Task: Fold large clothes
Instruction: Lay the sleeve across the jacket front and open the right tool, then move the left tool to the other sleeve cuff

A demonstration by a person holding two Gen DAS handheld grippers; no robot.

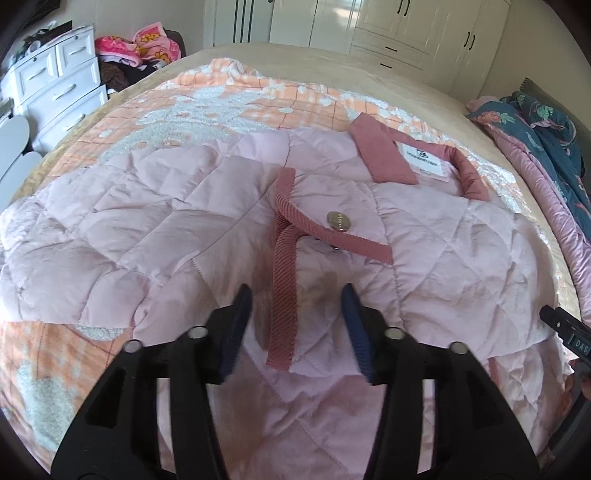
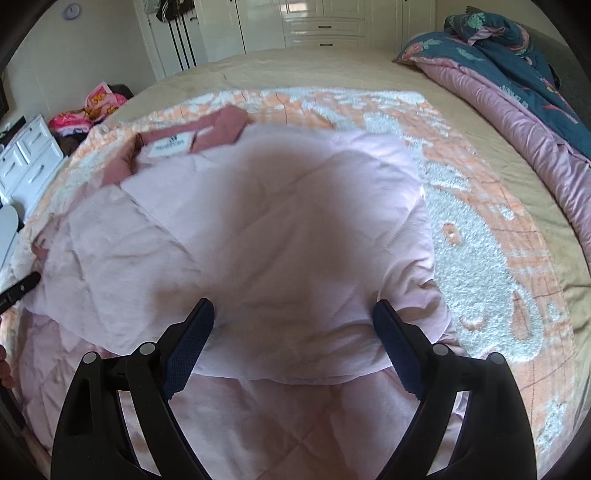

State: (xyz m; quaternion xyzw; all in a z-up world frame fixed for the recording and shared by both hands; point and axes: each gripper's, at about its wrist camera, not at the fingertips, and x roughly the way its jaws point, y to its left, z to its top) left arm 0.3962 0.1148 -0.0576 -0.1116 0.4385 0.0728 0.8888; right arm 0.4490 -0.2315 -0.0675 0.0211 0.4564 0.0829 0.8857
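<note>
A pale pink quilted jacket [image 1: 155,221] with dark pink ribbed trim [image 1: 284,280], a dark pink collar [image 1: 384,155] and a metal snap button [image 1: 339,220] lies spread on the bed. My left gripper [image 1: 295,295] is open just above its front placket, holding nothing. In the right wrist view the jacket [image 2: 277,240] has a side part folded over the body, blurred. My right gripper [image 2: 293,310] is open over that fold, empty. The collar and white label [image 2: 171,142] show at the upper left.
The jacket rests on an orange and white fleece blanket [image 2: 480,266] over a beige bed [image 2: 332,74]. A pink and teal quilt [image 2: 535,92] is heaped at the right. White drawers [image 1: 55,85] and pink clothes [image 1: 147,44] stand beyond the left edge. White wardrobes [image 1: 406,29] are behind.
</note>
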